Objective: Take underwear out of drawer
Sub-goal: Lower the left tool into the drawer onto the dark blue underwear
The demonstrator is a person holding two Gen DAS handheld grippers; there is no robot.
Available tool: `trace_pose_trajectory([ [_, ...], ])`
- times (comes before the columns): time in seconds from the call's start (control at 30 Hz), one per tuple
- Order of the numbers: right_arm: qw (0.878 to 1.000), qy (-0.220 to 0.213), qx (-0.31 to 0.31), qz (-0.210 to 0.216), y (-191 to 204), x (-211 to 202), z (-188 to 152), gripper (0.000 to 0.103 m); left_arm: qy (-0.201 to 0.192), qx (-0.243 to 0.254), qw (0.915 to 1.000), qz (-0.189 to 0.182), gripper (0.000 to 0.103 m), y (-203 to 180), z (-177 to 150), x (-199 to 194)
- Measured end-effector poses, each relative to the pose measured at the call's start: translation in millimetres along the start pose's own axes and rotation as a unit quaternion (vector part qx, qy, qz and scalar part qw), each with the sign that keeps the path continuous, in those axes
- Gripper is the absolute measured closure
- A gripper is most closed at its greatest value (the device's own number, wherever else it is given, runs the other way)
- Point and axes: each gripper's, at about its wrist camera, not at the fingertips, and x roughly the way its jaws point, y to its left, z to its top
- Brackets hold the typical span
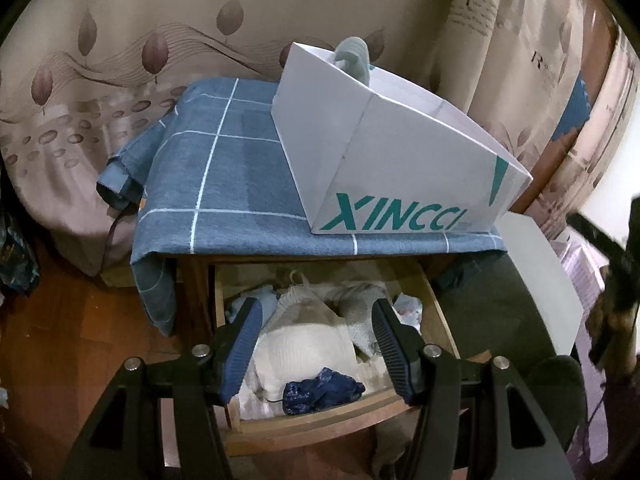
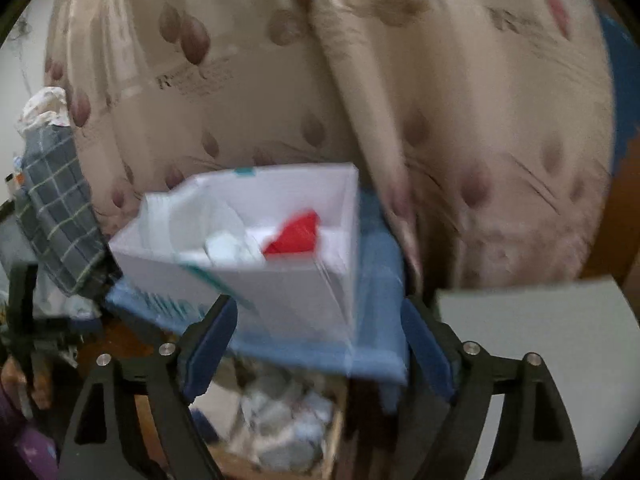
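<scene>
With the left hand-held gripper point(image 1: 316, 344) and right hand-held gripper point(image 2: 320, 344) both spread and empty, we judge red and pale garments already in the white paper bag point(image 2: 280, 280), while cream, grey and navy underwear point(image 1: 320, 394) remains in the open wooden drawer point(image 1: 436, 300) at six o'clock.

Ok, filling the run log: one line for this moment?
drawer: open, clothes inside | left hand-held gripper: open above drawer | right hand-held gripper: open, empty | box: on stand

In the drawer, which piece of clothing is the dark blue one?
The small crumpled navy garment at the drawer's front edge; the cream piece and grey piece behind it are pale.
</scene>
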Motion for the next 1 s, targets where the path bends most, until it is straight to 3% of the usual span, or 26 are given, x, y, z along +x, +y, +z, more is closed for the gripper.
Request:
trace_pose_trajectory([
  [0.2, 0.999, 0.003, 0.047, -0.018, -20, -12, -42, 0.021, 0.016, 0.017, 0.9997, 0.01, 0.044, -9, -2, 7],
  [0.4, 0.996, -0.017, 0.086, -0.009, -32, -22, -50, 0.014, 0.053, 0.021, 0.9984, 0.003, 0.044, -14, -6, 22],
  [0.53, 0.998, -0.016, 0.065, -0.009, -24, -22, -50, 0.009, 0.085, 0.042, 0.9955, 0.001, 0.044, -26, -12, 36],
  [0.63, 0.999, -0.009, 0.053, -0.004, -19, -19, -50, 0.006, 0.137, 0.06, 0.9887, 0.001, 0.044, -37, -17, 57],
  [0.77, 0.999, -0.006, 0.049, 0.001, -17, -17, -50, 0.005, 0.224, 0.034, 0.9736, -0.025, 0.044, -44, -28, 99],
  [1.0, 0.997, -0.008, 0.075, 0.019, -28, -20, -51, 0.005, 0.308, -0.001, 0.9508, 0.03, 0.044, -43, -45, 158],
])
